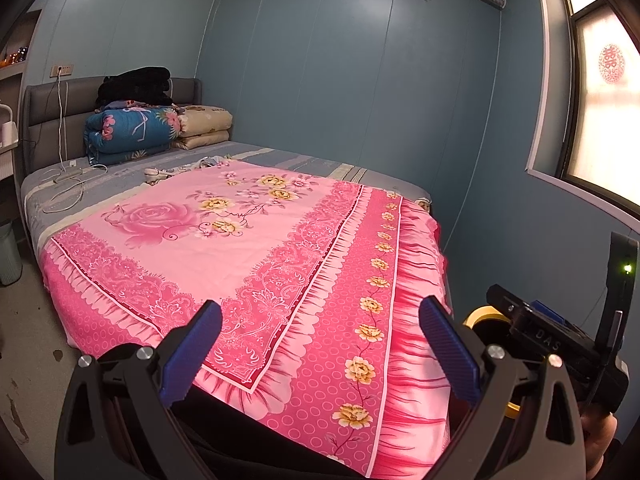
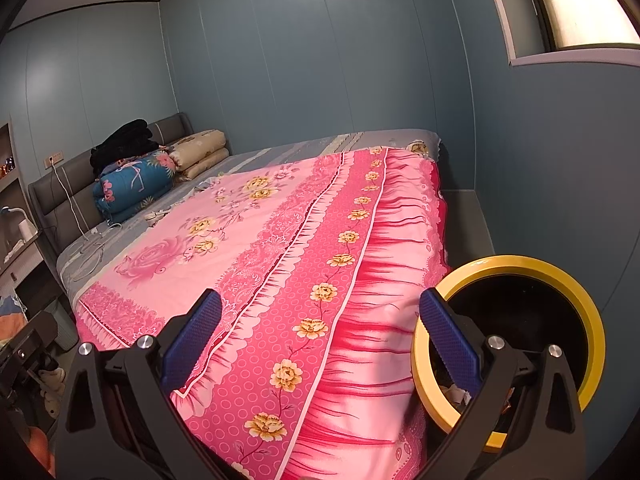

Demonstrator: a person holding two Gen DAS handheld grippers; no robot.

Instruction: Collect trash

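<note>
A round bin with a yellow rim [image 2: 520, 264] and black inside stands on the floor at the bed's right foot corner; scraps of paper lie in it [image 2: 456, 394]. Its rim also shows in the left wrist view [image 1: 482, 314], behind the other gripper's body. My left gripper [image 1: 320, 344] is open and empty above the foot of the pink floral bedspread [image 1: 224, 240]. My right gripper [image 2: 320, 344] is open and empty, its right finger over the bin's left rim. The bedspread [image 2: 280, 240] shows no loose trash.
Folded quilts [image 1: 132, 128] and a black garment [image 1: 138, 86] are piled at the grey headboard. White cables [image 1: 68, 184] and a small white item [image 1: 158, 174] lie on the grey sheet. A pale bin [image 1: 8, 252] stands left of the bed. Blue wall and a window [image 1: 608, 120] are on the right.
</note>
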